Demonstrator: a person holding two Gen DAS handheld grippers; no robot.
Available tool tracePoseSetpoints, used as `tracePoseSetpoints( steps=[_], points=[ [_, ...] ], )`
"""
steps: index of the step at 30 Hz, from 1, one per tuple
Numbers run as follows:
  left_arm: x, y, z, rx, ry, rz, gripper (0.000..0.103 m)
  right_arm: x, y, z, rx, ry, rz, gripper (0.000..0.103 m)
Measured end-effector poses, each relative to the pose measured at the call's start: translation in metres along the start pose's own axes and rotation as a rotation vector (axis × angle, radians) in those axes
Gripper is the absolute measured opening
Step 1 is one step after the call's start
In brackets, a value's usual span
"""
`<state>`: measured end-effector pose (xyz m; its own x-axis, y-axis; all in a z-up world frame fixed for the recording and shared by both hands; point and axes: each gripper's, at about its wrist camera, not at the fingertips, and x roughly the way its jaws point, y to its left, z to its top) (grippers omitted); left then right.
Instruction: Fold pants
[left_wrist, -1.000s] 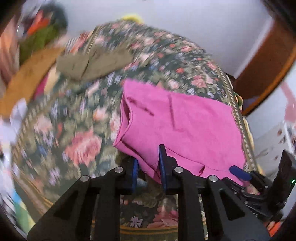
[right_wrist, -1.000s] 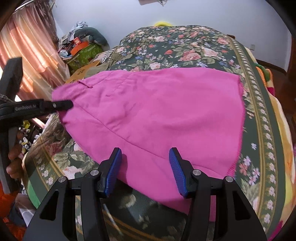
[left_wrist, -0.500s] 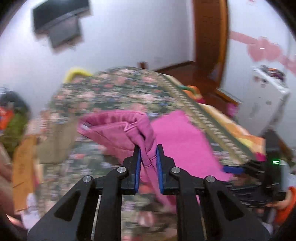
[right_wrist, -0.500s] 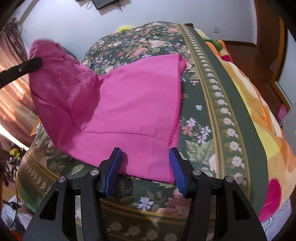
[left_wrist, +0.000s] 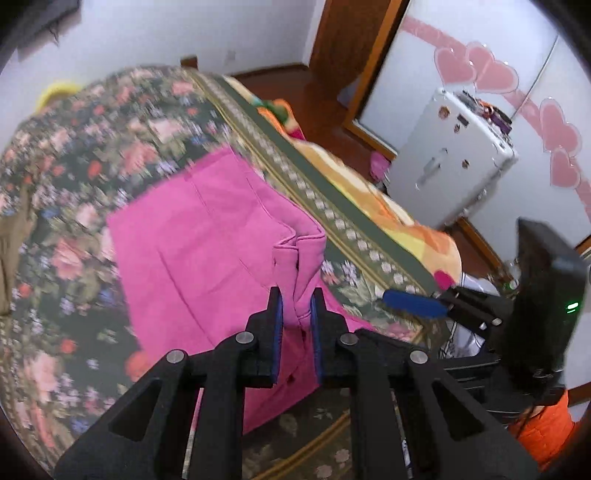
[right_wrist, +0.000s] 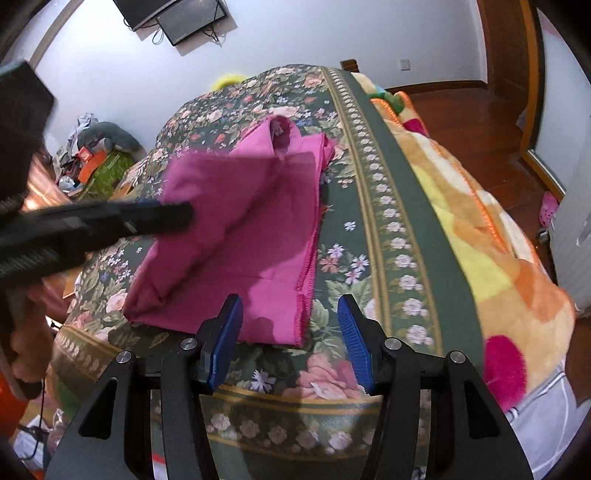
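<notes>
The pink pants (left_wrist: 207, 251) lie on the floral bed, partly doubled over. My left gripper (left_wrist: 297, 306) is shut on a bunched edge of the pants, which it holds lifted above the lower layer. From the right wrist view the pants (right_wrist: 251, 229) show a raised fold over a flat layer, and the left gripper's black finger (right_wrist: 162, 218) reaches in from the left, blurred. My right gripper (right_wrist: 290, 321) stands open just over the pants' near hem corner, its pads apart from the cloth. Its blue pad (left_wrist: 410, 304) also shows at the right of the left wrist view.
The floral bedspread (right_wrist: 369, 177) has an orange and yellow blanket (right_wrist: 480, 236) hanging over its right side. An olive garment (left_wrist: 11, 236) lies at the far left. A white cabinet (left_wrist: 454, 158) stands on the wooden floor to the right. Clutter (right_wrist: 96, 155) is piled beyond the bed's left side.
My left gripper closed on the pants' edge, lifted it and carried it across over the rest of the cloth. My right gripper slid along the near hem to its right corner, staying open.
</notes>
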<state>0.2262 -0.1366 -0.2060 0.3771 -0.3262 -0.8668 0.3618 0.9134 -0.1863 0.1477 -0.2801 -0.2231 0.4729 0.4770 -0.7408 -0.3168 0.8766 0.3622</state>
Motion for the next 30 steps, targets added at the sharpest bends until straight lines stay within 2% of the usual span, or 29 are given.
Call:
tracePoseSetpoints(
  steps=[3, 5, 7, 8, 9, 12, 17, 20, 22, 26, 30],
  points=[
    [0.008, -0.001, -0.003, -0.017, 0.031, -0.006, 0.015, -0.004, -0.004, -0.001, 0.006, -0.004, -0.006, 0.049],
    [0.009, 0.001, -0.003, -0.025, 0.047, -0.009, 0.027, -0.005, -0.004, -0.002, 0.014, -0.006, -0.008, 0.049],
    [0.004, 0.002, -0.002, -0.032, 0.044, -0.003, 0.06, -0.006, -0.005, -0.003, 0.025, -0.008, -0.003, 0.049],
    [-0.001, 0.004, -0.002, -0.035, 0.022, 0.011, 0.064, -0.007, -0.005, -0.003, 0.028, -0.009, -0.002, 0.049],
    [-0.009, 0.004, -0.003, -0.026, -0.015, 0.028, 0.065, -0.009, -0.003, -0.004, 0.029, -0.011, -0.003, 0.049],
    [-0.021, 0.011, -0.001, -0.014, -0.049, 0.05, 0.066, -0.012, 0.0, -0.001, 0.033, -0.028, -0.007, 0.049],
    [-0.027, 0.056, 0.015, -0.056, -0.068, 0.165, 0.066, -0.016, 0.007, 0.011, 0.043, -0.062, 0.023, 0.049],
    [-0.021, 0.09, 0.03, -0.089, -0.058, 0.213, 0.066, -0.012, 0.014, 0.017, 0.037, -0.075, 0.035, 0.05],
    [-0.014, 0.114, 0.041, -0.099, -0.045, 0.255, 0.066, -0.006, 0.017, 0.02, 0.035, -0.077, 0.032, 0.057],
    [0.009, 0.147, 0.059, -0.09, -0.005, 0.315, 0.066, 0.01, 0.019, 0.023, 0.024, -0.069, 0.017, 0.058],
    [0.035, 0.158, 0.075, -0.053, 0.027, 0.314, 0.066, 0.034, 0.012, 0.022, 0.034, -0.021, -0.009, 0.058]
  ],
)
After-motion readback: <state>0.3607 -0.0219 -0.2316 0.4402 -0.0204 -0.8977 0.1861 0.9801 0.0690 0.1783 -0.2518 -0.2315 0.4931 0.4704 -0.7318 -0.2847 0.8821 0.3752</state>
